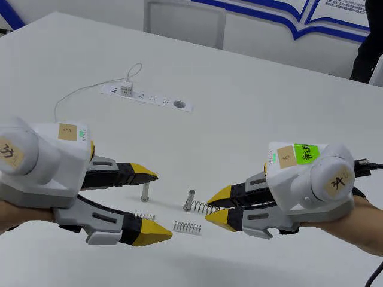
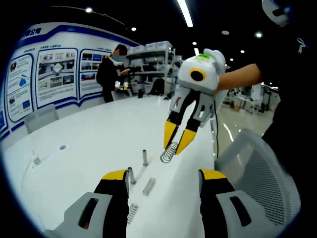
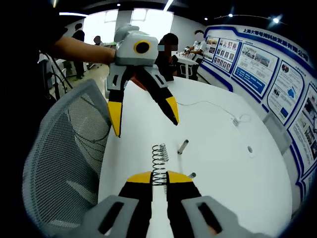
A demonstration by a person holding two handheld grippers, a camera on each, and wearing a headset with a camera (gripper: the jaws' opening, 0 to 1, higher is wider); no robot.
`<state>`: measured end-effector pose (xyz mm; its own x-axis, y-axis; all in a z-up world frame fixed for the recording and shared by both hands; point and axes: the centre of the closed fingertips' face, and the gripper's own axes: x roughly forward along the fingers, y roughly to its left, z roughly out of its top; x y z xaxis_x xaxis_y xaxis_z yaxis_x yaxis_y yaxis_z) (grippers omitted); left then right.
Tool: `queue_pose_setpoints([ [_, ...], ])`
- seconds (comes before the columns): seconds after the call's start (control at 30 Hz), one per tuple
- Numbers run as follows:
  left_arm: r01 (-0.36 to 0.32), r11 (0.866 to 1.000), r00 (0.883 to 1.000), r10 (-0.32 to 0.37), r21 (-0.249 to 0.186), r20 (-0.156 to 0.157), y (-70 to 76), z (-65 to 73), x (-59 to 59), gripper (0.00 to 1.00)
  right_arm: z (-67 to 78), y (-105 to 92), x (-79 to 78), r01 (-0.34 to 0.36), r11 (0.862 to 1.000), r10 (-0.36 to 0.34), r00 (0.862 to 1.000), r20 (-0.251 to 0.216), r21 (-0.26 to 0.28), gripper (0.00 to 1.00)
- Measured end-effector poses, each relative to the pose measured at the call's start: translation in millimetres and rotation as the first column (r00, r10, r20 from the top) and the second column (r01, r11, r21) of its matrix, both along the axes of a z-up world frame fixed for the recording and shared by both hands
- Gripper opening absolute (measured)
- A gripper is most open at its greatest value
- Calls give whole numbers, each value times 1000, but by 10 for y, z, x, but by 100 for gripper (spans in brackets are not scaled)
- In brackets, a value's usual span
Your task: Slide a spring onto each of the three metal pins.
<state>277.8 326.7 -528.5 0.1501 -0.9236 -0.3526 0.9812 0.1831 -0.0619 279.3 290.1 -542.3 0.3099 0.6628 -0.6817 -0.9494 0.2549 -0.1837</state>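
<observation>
Spring clamped between fingers, right gripper

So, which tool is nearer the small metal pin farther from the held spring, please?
Left. The open left tool has the small metal pin by its tips; the right tool, shut on a silver coil spring, sits past the other pin.

Head view: the near end of the held spring is hidden between the right gripper tips. A loose spring is partly covered by the left gripper lower jaw. That gripper's body is cut off at the frame edge. The power strip markings are too small to be read.
</observation>
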Motion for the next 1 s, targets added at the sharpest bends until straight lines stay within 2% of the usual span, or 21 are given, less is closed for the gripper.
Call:
queue_pose_setpoints([
  [0.37, 28, 1000, 1000, -28, 0, -11, -94, -59, -65, 51, 20, 138, -87, -58, 998, 58, 998, 2, 6, 10],
  [0.5, 57, 998, 998, -57, 2, -12, -131, -78, -110, 42, 50, 186, -116, -80, 997, 80, 997, 12, 7, 10],
  [0.57, 64, 998, 998, -64, 6, -6, -150, -87, -112, 41, 36, 194, -120, -98, 995, 98, 995, 30, -7, 10],
  [0.73, 71, 997, 997, -71, 10, 10, -167, -76, -97, 35, -2, 183, -134, -108, 994, 109, 994, 26, -24, 10],
  [0.8, 77, 997, 996, -77, 14, 49, -173, -60, -95, 27, 0, 193, -145, -108, 994, 108, 994, 22, -17, 10],
  [0.87, 96, 995, 994, -96, 16, 43, -180, -64, -134, 21, -8, 202, -160, -114, 993, 114, 993, 21, -18, 10],
  [1.0, 107, 994, 993, -109, 36, 47, -184, -104, -162, 19, -21, 215, -174, -118, 993, 118, 993, 17, -23, 10],
])
